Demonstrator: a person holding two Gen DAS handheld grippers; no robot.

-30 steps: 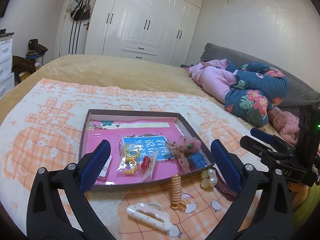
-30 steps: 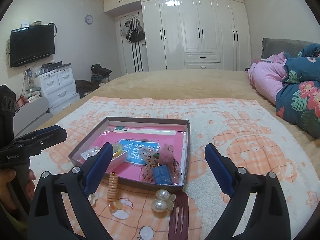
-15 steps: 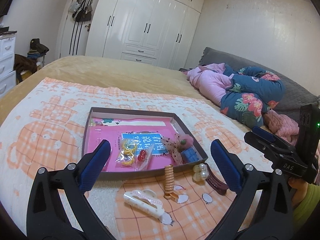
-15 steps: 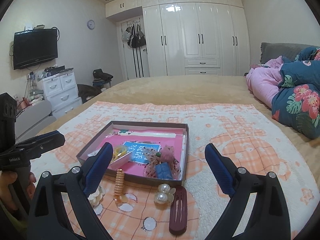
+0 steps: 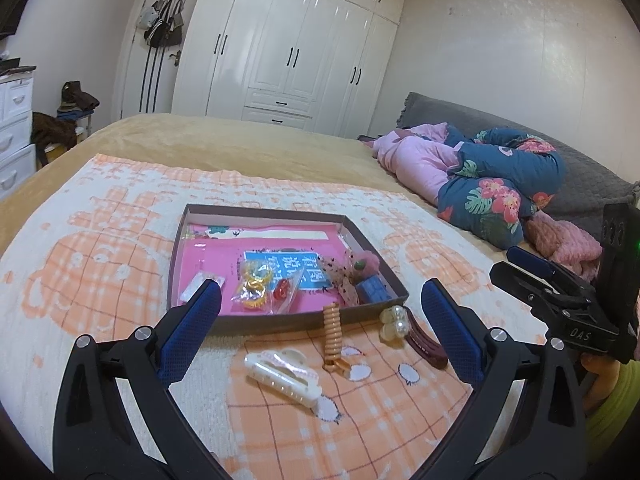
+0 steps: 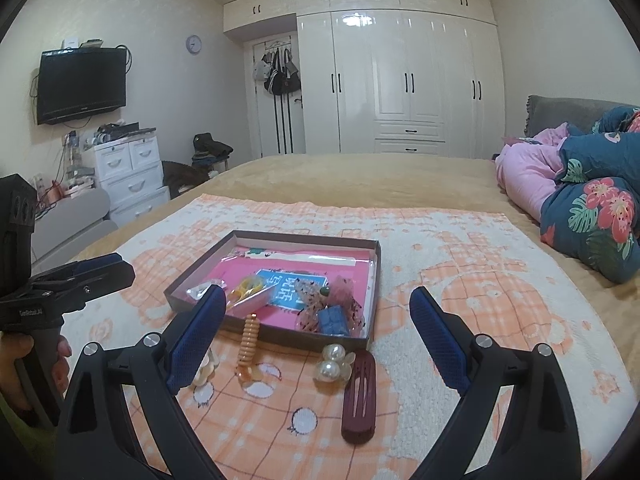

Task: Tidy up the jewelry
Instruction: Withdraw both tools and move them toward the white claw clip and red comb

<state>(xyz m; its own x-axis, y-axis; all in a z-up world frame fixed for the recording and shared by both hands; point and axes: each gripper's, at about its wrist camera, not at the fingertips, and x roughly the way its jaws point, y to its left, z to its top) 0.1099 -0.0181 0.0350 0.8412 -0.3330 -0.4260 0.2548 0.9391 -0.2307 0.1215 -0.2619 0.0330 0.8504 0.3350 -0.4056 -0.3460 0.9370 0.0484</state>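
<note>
A shallow brown box with a pink lining sits on an orange-and-white blanket. It holds a bag of yellow rings, a blue block and a pink net pouch. In front of the box lie a white hair claw, an orange spiral hair tie, a pearl clip and a dark red barrette. My left gripper is open above the claw. My right gripper is open above the pearl clip.
The blanket lies on a tan bed. Pink and blue floral bedding is heaped at the right. White wardrobes line the far wall. White drawers and a TV are at the left.
Both grippers have pulled back and risen, so the box and loose items look smaller and farther. Both stay open and empty. The items have not moved.
</note>
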